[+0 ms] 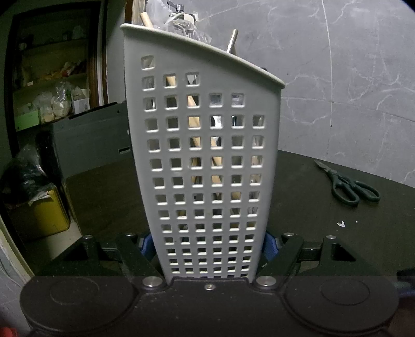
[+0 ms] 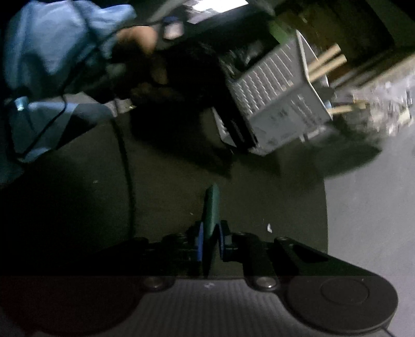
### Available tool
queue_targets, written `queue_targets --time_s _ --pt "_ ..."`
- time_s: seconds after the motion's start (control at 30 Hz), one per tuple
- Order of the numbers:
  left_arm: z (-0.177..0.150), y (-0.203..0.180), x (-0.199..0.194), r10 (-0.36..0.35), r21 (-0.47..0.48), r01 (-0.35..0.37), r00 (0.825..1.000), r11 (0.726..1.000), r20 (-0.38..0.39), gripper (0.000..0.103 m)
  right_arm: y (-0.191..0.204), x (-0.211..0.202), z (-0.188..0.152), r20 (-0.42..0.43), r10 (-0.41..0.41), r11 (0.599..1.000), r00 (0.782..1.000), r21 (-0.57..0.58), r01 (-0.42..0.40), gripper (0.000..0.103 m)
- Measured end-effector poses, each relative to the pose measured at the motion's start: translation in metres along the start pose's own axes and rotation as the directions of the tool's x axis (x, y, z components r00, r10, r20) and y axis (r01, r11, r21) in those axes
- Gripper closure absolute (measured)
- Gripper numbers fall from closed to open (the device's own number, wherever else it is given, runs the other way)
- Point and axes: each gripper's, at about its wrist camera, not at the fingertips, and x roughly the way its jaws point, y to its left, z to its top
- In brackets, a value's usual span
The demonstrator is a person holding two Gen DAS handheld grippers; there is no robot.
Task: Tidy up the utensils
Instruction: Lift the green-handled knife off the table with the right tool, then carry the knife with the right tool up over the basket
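left gripper (image 1: 207,246) clamps the tall grey perforated plastic utensil holder (image 1: 205,155) at its base; rigid, light, top-heavy; right gripper (image 2: 210,242) pinches a dark green handle (image 2: 211,207), likely slippery.

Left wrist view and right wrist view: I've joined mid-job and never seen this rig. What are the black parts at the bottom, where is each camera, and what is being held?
There is no robot arm here. A person holds a two-finger gripper in each hand, and each gripper carries a fisheye camera looking along its fingers. The black parts are those grippers. In the left wrist view, the left gripper is clamped on the white perforated utensil holder, which has wooden handles inside. Green-handled scissors lie on the dark table. In the right wrist view, the right gripper seems to pinch a dark green thing, too blurred to name.
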Motion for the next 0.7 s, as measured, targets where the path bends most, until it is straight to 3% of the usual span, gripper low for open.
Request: queue_targets --time_s 0.1,0.2,0.33,0.47,0.53,0.7 --pt "0.000 0.000 0.000 -0.001 -0.001 0.001 1.000 1.000 0.003 0.025 -0.025 0.007 0.000 -0.036 0.057 0.991 0.998 0.123 -0.052 0.090" --pt "-0.001 0.001 -0.002 -0.003 -0.004 0.003 1.000 1.000 0.005 0.025 -0.051 0.012 -0.003 -0.047 0.151 0.955 0.987 0.265 -0.133 0.091" --pt "-0.001 0.001 -0.002 -0.003 -0.003 0.003 1.000 1.000 0.005 0.025 -0.093 0.026 -0.014 -0.036 0.284 0.849 0.958 0.474 -0.234 0.090" --pt "-0.001 0.002 -0.002 -0.003 -0.003 0.003 1.000 1.000 0.005 0.025 -0.130 0.048 -0.030 -0.024 0.399 0.729 0.916 0.614 -0.302 0.086" --pt "-0.002 0.002 -0.002 -0.003 -0.003 0.003 1.000 1.000 0.006 0.025 -0.138 0.049 -0.038 -0.011 0.431 0.688 0.902 0.651 -0.321 0.085" --pt "-0.002 0.002 -0.002 -0.003 -0.004 0.003 1.000 1.000 0.006 0.025 -0.134 0.047 -0.041 -0.005 0.395 0.706 0.919 0.642 -0.300 0.087"
